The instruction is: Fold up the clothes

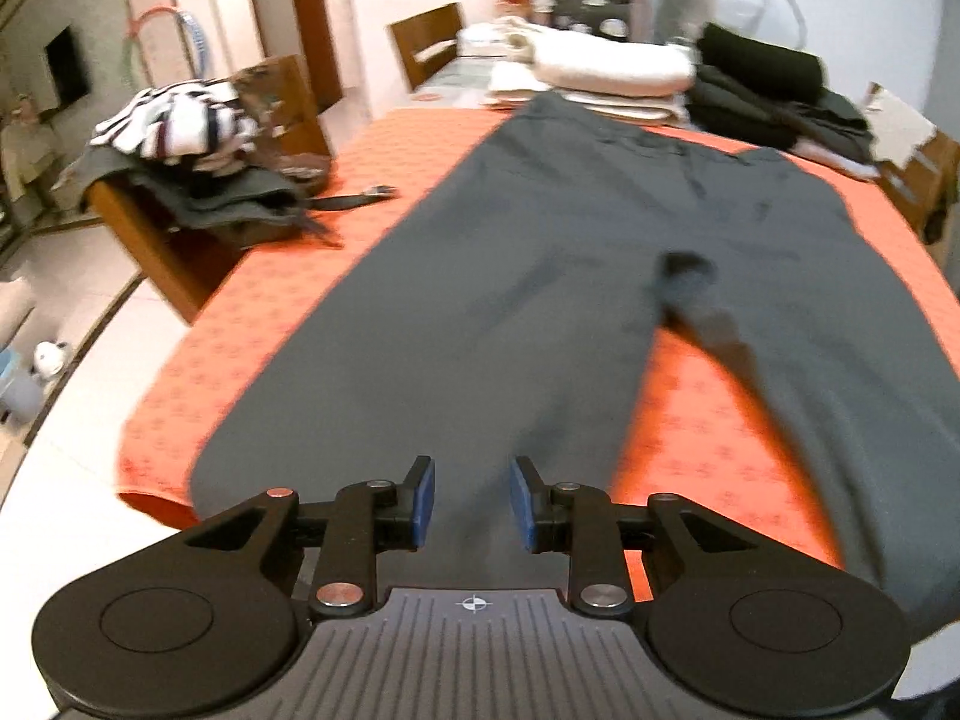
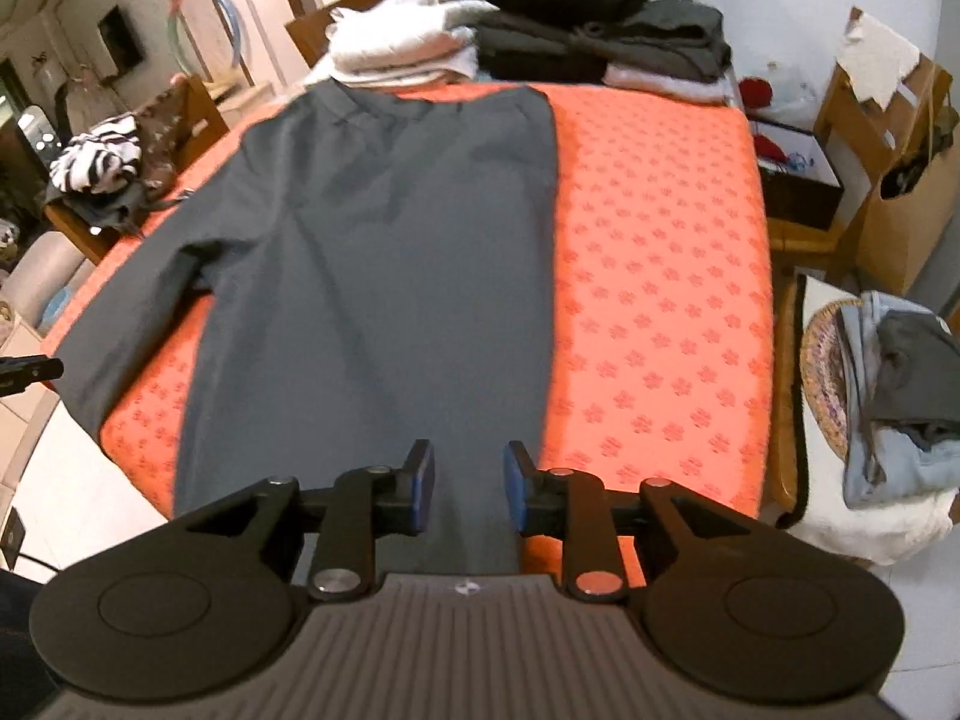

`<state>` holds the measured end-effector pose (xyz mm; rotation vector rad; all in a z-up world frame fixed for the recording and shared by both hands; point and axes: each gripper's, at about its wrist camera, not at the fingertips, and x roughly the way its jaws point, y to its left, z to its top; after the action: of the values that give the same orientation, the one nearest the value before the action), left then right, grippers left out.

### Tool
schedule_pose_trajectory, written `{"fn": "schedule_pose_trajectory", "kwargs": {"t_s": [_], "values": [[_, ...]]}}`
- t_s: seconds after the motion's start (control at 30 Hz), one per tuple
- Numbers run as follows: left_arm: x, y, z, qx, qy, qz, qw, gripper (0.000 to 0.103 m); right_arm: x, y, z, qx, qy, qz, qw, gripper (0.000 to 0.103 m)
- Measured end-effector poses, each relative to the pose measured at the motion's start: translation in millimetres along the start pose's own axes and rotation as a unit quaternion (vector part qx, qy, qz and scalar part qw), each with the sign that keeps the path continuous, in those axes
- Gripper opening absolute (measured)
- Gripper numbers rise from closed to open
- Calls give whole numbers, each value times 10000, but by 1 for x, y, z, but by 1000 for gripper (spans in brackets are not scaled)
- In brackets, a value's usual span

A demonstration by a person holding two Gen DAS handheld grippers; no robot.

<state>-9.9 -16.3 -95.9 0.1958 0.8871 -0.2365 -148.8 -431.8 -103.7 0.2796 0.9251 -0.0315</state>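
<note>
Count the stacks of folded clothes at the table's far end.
2: a white stack on the left and a dark stack on the right, beyond the grey trousers. More may be hidden behind them.

I count one pair of trousers (image 2: pixel 384 252), one orange cloth (image 2: pixel 654 276), two folded stacks far: one white (image 2: pixel 390 54), one dark (image 2: pixel 594 36). Two chairs left (image 1: pixel 288 102), (image 1: pixel 429 42).

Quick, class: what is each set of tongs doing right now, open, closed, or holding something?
Left tongs: open, nothing held, above the grey trousers.
Right tongs: open, nothing held, above the same trousers.
</note>
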Motion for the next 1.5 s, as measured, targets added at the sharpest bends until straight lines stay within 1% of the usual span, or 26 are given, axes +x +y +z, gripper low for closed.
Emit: {"fn": "schedule_pose_trajectory", "kwargs": {"t_s": [0.1,0.17,0.27,0.4,0.5,0.6,0.77,0.83,0.93,1.13,1.33,1.4,1.5], "values": [[6,24,8,-115,13,33,9999,30,-5,14,2,43,-145,16,9999,29],[11,40,15,-129,-25,-55,9999,30,-7,27,3,131,-281,-54,9995,29],[22,64,34,-41,-89,-348,9993,30,-12,49,3,301,-513,-183,9981,29],[36,90,65,409,-164,-812,9957,30,-19,92,-2,685,-811,-450,9933,29],[42,105,89,780,-268,-1311,9879,30,-18,128,-8,945,-902,-647,9893,29],[47,117,111,1096,-398,-1752,9776,30,-17,165,-16,1161,-1043,-811,9844,30],[53,138,135,1306,-453,-2115,9676,30,-11,224,-28,1446,-1246,-1004,9765,32],[53,146,140,1421,-528,-2204,9636,30,-8,246,-33,1510,-1299,-1052,9743,33],[56,157,148,1474,-556,-2297,9604,31,-3,276,-40,1622,-1373,-1116,9708,33],[64,182,164,1409,-413,-2349,9609,32,1,335,-58,1859,-1426,-1234,9643,34],[85,199,189,1465,-431,-2474,9568,34,3,395,-69,2047,-1519,-1423,9564,35],[93,202,199,1512,-420,-2589,9531,35,7,416,-72,2161,-1559,-1524,9517,35],[108,203,219,1696,-428,-2786,9443,35,16,450,-73,2394,-1670,-1677,9416,36]]}}
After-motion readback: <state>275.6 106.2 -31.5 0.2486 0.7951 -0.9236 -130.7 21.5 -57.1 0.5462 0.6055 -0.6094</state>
